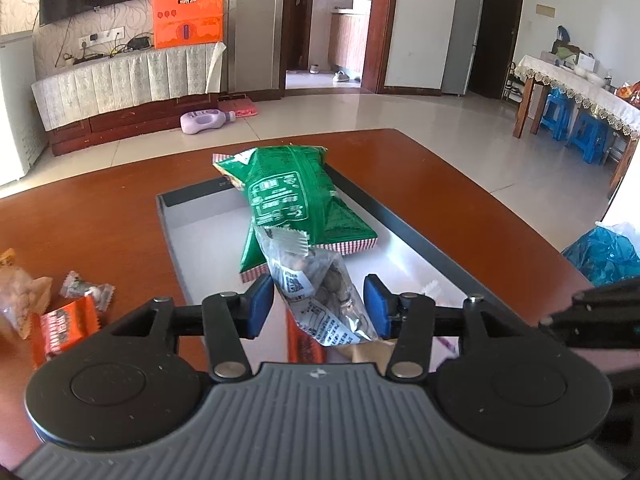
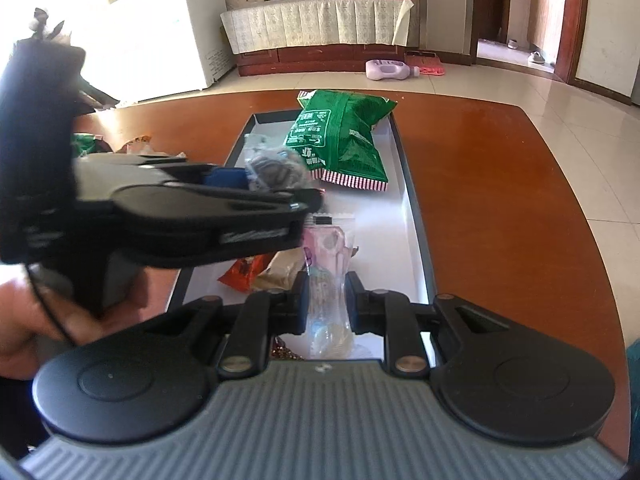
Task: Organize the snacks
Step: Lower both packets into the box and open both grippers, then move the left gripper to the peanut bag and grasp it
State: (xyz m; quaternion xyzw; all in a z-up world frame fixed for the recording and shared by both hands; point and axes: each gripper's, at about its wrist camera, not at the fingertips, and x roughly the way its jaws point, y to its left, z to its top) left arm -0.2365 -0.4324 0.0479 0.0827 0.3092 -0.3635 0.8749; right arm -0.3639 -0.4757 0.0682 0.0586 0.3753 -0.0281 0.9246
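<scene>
A shallow white tray with a dark rim (image 1: 404,216) (image 2: 408,184) lies on the brown table. A green snack bag (image 1: 296,200) (image 2: 344,140) lies at its far end. My left gripper (image 1: 318,308) holds a clear packet of dark nuts (image 1: 320,292) between its blue pads, above the tray; the jaws stand fairly wide around it. This gripper (image 2: 276,184) and the packet (image 2: 276,168) also show in the right wrist view. My right gripper (image 2: 327,304) is shut on a clear plastic packet (image 2: 330,296) over the tray's near end.
An orange packet (image 2: 244,272) and a tan packet (image 2: 280,272) lie in the tray's near part. Left of the tray on the table lie an orange packet (image 1: 64,328), a small clear candy packet (image 1: 88,288) and a tan bag (image 1: 20,296). A blue plastic bag (image 1: 604,256) sits at the right edge.
</scene>
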